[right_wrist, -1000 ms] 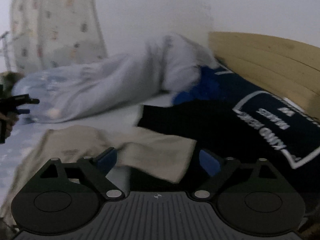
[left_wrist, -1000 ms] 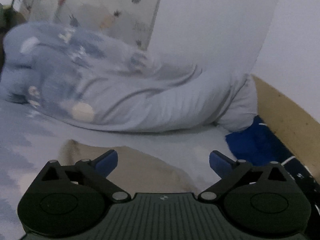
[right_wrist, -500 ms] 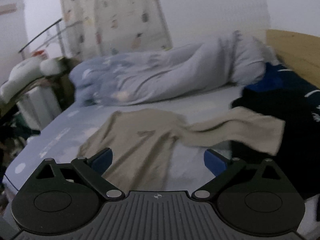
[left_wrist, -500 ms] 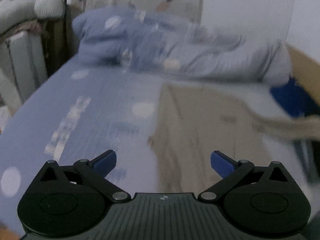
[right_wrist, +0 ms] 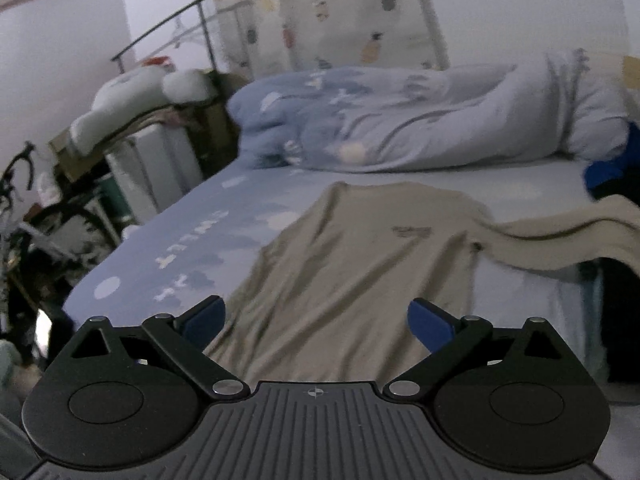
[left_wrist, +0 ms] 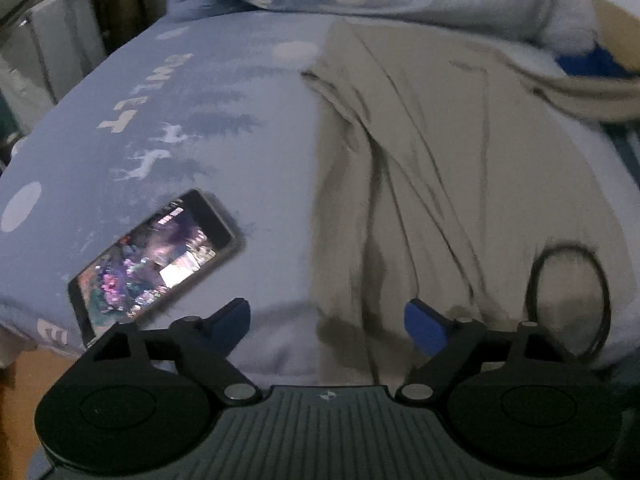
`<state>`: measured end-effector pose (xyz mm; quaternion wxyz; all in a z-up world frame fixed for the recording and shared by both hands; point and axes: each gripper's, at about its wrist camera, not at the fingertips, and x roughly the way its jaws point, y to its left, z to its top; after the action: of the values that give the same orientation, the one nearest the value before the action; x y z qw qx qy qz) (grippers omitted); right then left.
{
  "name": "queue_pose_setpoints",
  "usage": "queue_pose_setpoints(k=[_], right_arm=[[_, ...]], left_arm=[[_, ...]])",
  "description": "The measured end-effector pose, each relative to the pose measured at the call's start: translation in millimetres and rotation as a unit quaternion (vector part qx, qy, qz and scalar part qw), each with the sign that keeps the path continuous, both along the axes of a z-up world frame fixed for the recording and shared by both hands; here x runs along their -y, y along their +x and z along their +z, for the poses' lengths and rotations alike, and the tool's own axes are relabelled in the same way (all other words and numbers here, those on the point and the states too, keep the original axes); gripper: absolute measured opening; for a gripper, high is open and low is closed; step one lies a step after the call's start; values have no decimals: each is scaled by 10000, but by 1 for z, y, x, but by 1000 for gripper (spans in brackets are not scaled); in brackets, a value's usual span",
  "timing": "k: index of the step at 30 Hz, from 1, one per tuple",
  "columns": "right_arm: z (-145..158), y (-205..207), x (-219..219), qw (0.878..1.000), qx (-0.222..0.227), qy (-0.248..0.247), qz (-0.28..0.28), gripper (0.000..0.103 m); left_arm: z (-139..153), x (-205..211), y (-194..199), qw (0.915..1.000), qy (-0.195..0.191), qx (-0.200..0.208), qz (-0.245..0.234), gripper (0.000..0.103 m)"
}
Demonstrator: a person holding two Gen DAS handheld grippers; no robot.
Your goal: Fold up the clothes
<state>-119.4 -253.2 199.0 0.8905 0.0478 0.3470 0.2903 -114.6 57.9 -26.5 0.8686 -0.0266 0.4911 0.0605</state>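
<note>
On the blue sheet left of my left gripper (left_wrist: 326, 326) lies a lit phone (left_wrist: 154, 258), just beside the beige shirt (left_wrist: 420, 184); dragging the hem could sweep it off the edge. A black hair tie (left_wrist: 568, 296) resting on the shirt may get folded in. Both my left gripper and right gripper (right_wrist: 316, 326) are spread wide, holding nothing, hovering over the shirt's near hem, which lies flat on the bed.

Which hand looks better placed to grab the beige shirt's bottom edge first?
Left, probably. The left hand-held gripper hangs open right over the hem of the beige shirt, near the phone. The right hand-held gripper, also open, appears to sit farther back.
</note>
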Motion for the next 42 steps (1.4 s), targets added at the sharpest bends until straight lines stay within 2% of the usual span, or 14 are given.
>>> queue_pose_setpoints(k=[5, 6, 7, 9, 12, 16, 21, 25, 29, 31, 36, 39, 40, 42], right_arm=[[2, -7, -19, 9999, -56, 22, 156, 99], [2, -8, -21, 9998, -67, 18, 165, 99], [2, -8, -23, 9998, -79, 9, 168, 99], [2, -8, -25, 9998, -102, -15, 186, 99], [3, -8, -30, 9996, -120, -57, 236, 99], [-2, -5, -39, 9993, -190, -136, 301, 99], [-17, -1, -58, 9980, -358, -170, 495, 99], [-32, 1, -81, 9953, -579, -188, 755, 99], [-49, 0, -109, 9909, -815, -300, 1026, 99], [-55, -1, -121, 9887, -915, -338, 1140, 99], [-62, -4, -143, 9846, -974, -530, 1352, 99], [-65, 1, -154, 9828, -981, -639, 1427, 99], [-65, 4, -158, 9822, -976, -680, 1457, 99], [-64, 7, -166, 9812, -953, -713, 1517, 99]], left_arm=[[-19, -3, -3, 9997, 172, -131, -77, 62], [-24, -4, -2, 9997, 160, -163, -65, 54], [-27, -5, 1, 9997, 133, -208, -78, 31], [-31, -5, 4, 9997, 60, -228, -120, 9], [-24, -9, -1, 9997, -185, 66, -167, 8], [11, -38, -13, 9939, -753, 771, 241, 7], [75, -112, -21, 9678, -1261, 1842, 1164, 7], [106, -177, -2, 9502, -1228, 2260, 1760, 7], [116, -225, 34, 9414, -944, 2407, 2166, 3], [115, -239, 43, 9386, -1011, 2358, 2305, 3], [101, -235, 43, 9518, -977, 2033, 2077, 3], [78, -238, 43, 9613, -1064, 1554, 2010, 6], [68, -242, 44, 9620, -1144, 1376, 2061, 15], [46, -257, 45, 9582, -1303, 1103, 2297, 23]])
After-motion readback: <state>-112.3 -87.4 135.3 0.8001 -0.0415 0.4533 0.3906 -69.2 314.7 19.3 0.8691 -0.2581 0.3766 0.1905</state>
